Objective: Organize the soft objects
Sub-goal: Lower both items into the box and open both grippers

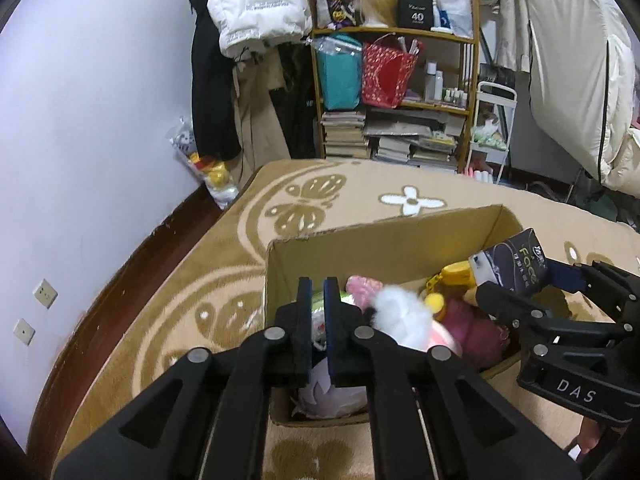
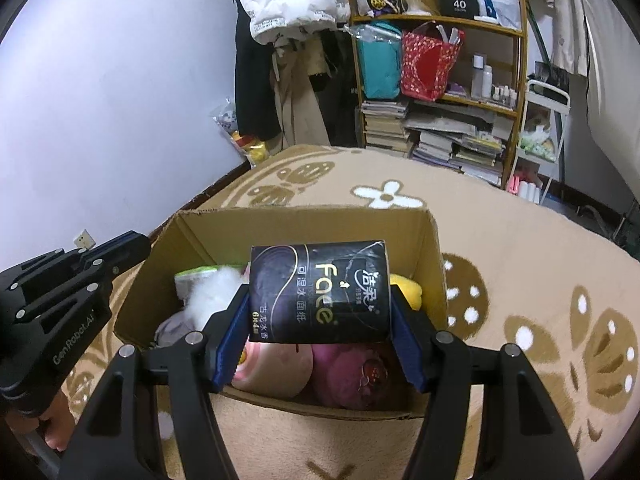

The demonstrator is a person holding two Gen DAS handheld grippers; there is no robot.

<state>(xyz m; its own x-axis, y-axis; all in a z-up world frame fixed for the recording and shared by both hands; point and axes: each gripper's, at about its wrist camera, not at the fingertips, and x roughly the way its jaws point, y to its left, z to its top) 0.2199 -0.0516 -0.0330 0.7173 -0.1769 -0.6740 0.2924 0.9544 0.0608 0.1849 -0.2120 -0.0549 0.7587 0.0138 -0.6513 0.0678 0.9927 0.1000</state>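
An open cardboard box (image 1: 384, 236) (image 2: 304, 220) stands on the patterned rug and holds several soft toys: a white fluffy one (image 1: 400, 316) (image 2: 212, 292), a pink one (image 1: 360, 286), a maroon one (image 1: 476, 328) (image 2: 352, 372) and a yellow one (image 1: 456, 276) (image 2: 408, 288). My right gripper (image 2: 320, 320) (image 1: 516, 276) is shut on a black tissue pack (image 2: 320, 292) (image 1: 516, 262) and holds it above the box's right part. My left gripper (image 1: 319, 300) hovers over the box's left part, jaws nearly together with nothing between them.
The beige and brown rug (image 1: 224, 280) (image 2: 520, 272) spreads around the box. A wooden shelf (image 1: 394, 92) (image 2: 440, 88) with bags and books stands at the back, coats (image 1: 248, 60) hang beside it, and a bag of toys (image 1: 208, 168) leans on the wall.
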